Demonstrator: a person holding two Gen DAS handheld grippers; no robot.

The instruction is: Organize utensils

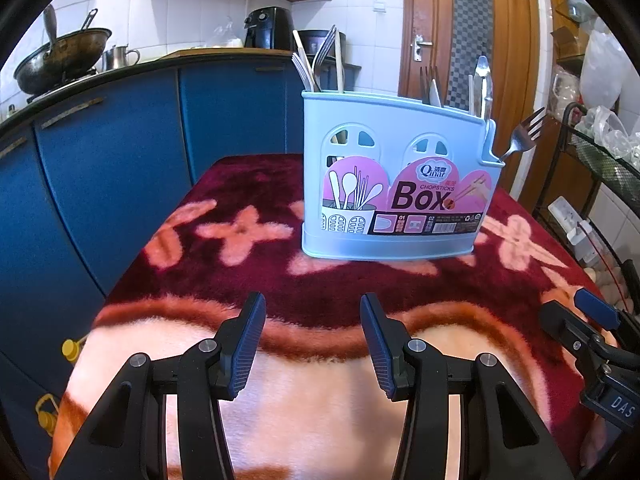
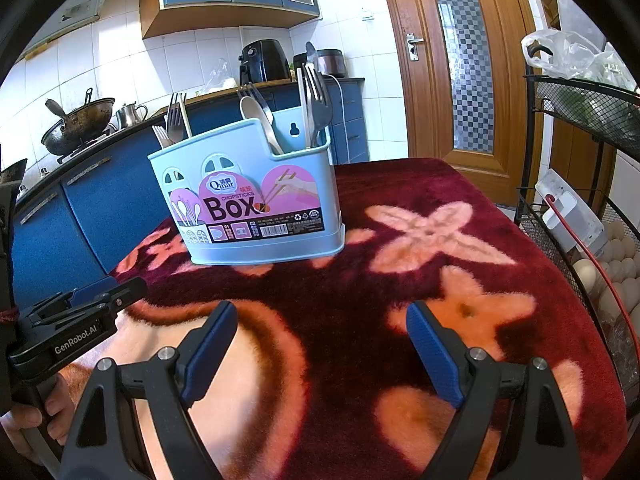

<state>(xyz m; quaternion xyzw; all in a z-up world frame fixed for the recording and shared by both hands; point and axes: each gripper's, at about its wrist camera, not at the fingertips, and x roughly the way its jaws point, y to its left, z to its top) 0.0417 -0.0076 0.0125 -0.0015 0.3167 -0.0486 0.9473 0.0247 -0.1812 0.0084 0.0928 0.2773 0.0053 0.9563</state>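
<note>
A pale blue chopsticks box (image 1: 394, 184) (image 2: 256, 196) stands upright on the dark red flowered blanket (image 1: 248, 280) (image 2: 440, 280). Forks, spoons and chopsticks stick up from its compartments, and one fork (image 1: 522, 138) leans out of its right end. My left gripper (image 1: 313, 312) hovers open over the near part of the blanket, with nothing between its fingers. My right gripper (image 2: 320, 320) is open wider, also empty, short of the box. The right gripper's finger (image 1: 592, 310) shows at the left view's right edge. The left gripper's body (image 2: 80, 320), held by a hand (image 2: 24, 420), shows at the right view's left edge.
Blue kitchen cabinets (image 1: 120, 168) run behind and left of the table, with a wok (image 1: 60, 56) on the stove. A black wire rack (image 2: 580, 208) holding eggs (image 2: 616, 264) and bags stands close on the right. A wooden door (image 2: 460, 60) is behind.
</note>
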